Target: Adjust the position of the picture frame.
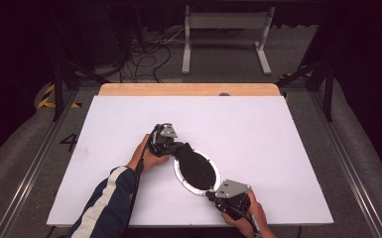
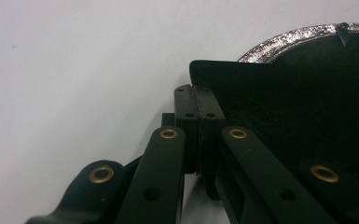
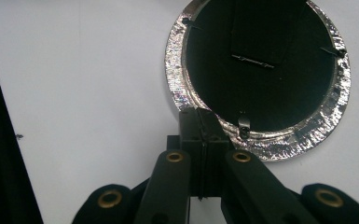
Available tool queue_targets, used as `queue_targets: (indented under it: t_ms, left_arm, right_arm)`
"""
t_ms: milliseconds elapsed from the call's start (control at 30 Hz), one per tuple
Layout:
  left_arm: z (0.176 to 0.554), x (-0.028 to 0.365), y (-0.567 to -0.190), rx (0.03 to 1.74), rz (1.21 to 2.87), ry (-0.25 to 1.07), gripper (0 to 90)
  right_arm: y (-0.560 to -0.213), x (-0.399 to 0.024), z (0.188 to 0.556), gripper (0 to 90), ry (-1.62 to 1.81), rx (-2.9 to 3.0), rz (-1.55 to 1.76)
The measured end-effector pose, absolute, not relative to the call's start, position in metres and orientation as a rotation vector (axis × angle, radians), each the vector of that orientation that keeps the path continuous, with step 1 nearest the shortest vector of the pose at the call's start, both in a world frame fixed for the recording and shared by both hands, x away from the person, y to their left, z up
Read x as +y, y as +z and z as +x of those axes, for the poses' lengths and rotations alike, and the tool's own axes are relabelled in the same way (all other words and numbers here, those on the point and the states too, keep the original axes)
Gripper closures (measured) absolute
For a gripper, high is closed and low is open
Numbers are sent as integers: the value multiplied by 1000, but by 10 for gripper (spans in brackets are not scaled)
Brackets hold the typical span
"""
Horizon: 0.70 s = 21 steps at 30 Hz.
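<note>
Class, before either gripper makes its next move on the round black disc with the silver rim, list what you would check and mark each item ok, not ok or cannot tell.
1. Left gripper shut: ok, jaws together at the black flap.
2. Left gripper actually pinching that flap: cannot tell.
3. Right gripper shut: ok, jaws together at the silver rim.
4. Right gripper gripping the rim: cannot tell.
5. Disc lying on the white board: ok.
6. Disc well inside the board's edges: ok.

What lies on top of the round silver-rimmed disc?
A black rectangular flap lies across the round black disc with the crinkled silver rim. Whatever is beneath the flap is covered.
</note>
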<state>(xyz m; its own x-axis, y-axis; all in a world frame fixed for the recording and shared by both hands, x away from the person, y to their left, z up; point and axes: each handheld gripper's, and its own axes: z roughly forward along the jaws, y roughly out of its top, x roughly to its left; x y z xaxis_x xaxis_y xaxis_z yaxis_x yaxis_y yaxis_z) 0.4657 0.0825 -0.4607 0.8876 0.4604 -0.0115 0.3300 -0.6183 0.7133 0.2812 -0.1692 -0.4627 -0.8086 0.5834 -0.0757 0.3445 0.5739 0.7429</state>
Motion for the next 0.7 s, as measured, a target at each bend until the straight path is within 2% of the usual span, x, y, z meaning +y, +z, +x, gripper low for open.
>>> queue_targets:
  t_ms: [467, 700]
  left_arm:
    - [450, 107, -458, 497, 2353, 296, 900]
    - [444, 121, -457, 491, 2372, 263, 900]
  right_arm:
    - [-463, -170, 285, 900, 1068, 2475, 774]
    - [-463, -170, 289, 900, 1065, 2470, 795]
